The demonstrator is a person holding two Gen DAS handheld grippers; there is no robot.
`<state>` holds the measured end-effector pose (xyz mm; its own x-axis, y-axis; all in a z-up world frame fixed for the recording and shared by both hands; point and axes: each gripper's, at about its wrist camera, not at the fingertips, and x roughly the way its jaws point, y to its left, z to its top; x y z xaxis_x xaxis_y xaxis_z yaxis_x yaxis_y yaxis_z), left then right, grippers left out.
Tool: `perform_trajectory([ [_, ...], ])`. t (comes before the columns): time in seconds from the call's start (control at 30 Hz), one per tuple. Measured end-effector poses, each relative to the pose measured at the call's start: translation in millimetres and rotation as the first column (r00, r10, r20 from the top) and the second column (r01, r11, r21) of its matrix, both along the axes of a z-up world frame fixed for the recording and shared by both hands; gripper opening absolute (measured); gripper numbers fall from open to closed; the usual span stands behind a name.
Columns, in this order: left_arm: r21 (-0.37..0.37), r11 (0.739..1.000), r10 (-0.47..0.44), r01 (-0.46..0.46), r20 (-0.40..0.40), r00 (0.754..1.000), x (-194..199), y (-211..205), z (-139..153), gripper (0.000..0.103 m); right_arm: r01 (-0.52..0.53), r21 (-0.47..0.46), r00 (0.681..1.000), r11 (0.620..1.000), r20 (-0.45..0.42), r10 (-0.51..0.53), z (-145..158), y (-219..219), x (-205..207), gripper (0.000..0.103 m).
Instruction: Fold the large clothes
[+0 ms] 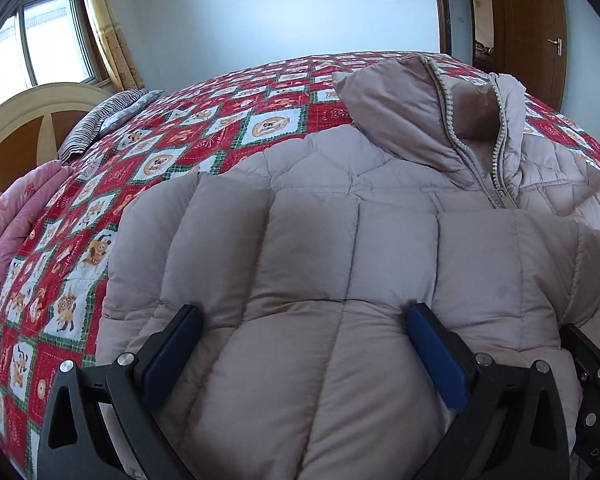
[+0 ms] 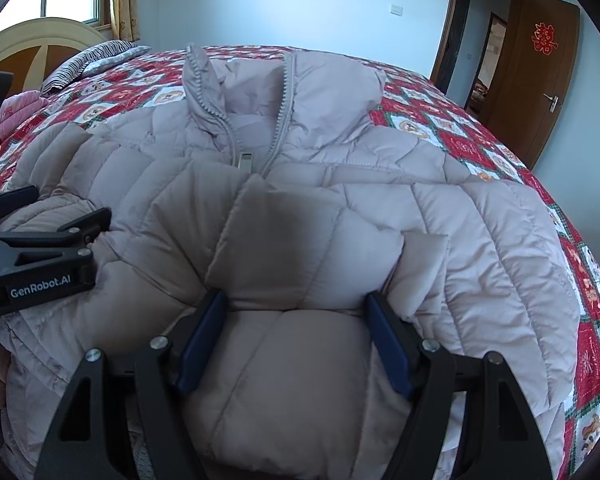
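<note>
Quilted, pale mauve and puffy, the down jacket (image 1: 340,216) lay spread across the bed, front up, on a red patchwork bedspread (image 1: 204,120) of white cartoon squares. Its collar (image 2: 284,88) stood up at the far end with the zipper (image 2: 245,160) drawn only part of the way, and both sleeves lay folded in over the chest.

Around it, a striped pillow (image 1: 104,116) sat near the cream and brown headboard (image 1: 24,120), with a pink quilt (image 1: 16,216) bunched at the bed's left edge. A yellow curtain (image 1: 108,28) hung beside the window (image 1: 40,36), and a brown door (image 2: 540,76) with a red paper cutting stood open on the right.

The left gripper (image 1: 300,320) had its blue-padded fingers (image 1: 172,344) spread wide, pressed down into one folded sleeve with the padding bulging up between them. The right gripper (image 2: 296,300) was likewise spread, straddling the other folded sleeve (image 2: 292,240). Neither was pinching fabric that could be seen.

The jacket's hem fell below both views, behind the gripper frames. The bulk of the sleeves hid the lower zipper and whatever lay underneath the folds. In the right wrist view the left gripper's body was cut by the frame edge, so only its black linkage and printed label showed.
</note>
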<state>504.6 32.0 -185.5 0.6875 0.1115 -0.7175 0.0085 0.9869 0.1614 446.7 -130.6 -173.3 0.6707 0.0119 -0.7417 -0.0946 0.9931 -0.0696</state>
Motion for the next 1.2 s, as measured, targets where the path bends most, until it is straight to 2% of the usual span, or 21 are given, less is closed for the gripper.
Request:
perform_trajectory([
  [0.53,-0.011,1.000,-0.002,0.002,-0.003,1.000,-0.8,0.0,1.6,0.102,0.002,-0.027,1.000,1.000,0.002,-0.002,1.0,1.5,-0.3,0.075],
  [0.7,-0.019,1.000,-0.009,0.009,-0.003,1.000,-4.3,2.8,6.4,0.102,-0.006,0.001,1.000,1.000,-0.004,0.006,1.8,-2.8,-0.2,0.076],
  [0.87,0.051,0.998,-0.028,0.027,0.029,0.999,-22.7,3.7,32.3,0.102,-0.027,0.037,0.999,0.999,-0.016,0.028,3.3,-7.7,-1.0,0.077],
  [1.0,0.024,0.999,-0.047,0.044,0.127,0.991,-30.3,10.3,74.0,0.102,-0.038,0.074,0.999,0.997,-0.020,0.039,3.4,-10.5,-1.2,0.078],
  [1.1,-0.010,0.998,-0.056,0.058,0.140,0.989,-12.1,12.2,96.0,0.102,-0.056,0.090,0.998,0.994,-0.037,0.059,6.9,-11.3,-1.2,0.081],
  [1.2,-0.035,0.999,-0.034,0.039,0.134,0.990,24.4,11.1,105.8,0.102,-0.088,0.121,0.993,0.989,-0.067,0.096,11.1,-15.0,1.2,0.084],
])
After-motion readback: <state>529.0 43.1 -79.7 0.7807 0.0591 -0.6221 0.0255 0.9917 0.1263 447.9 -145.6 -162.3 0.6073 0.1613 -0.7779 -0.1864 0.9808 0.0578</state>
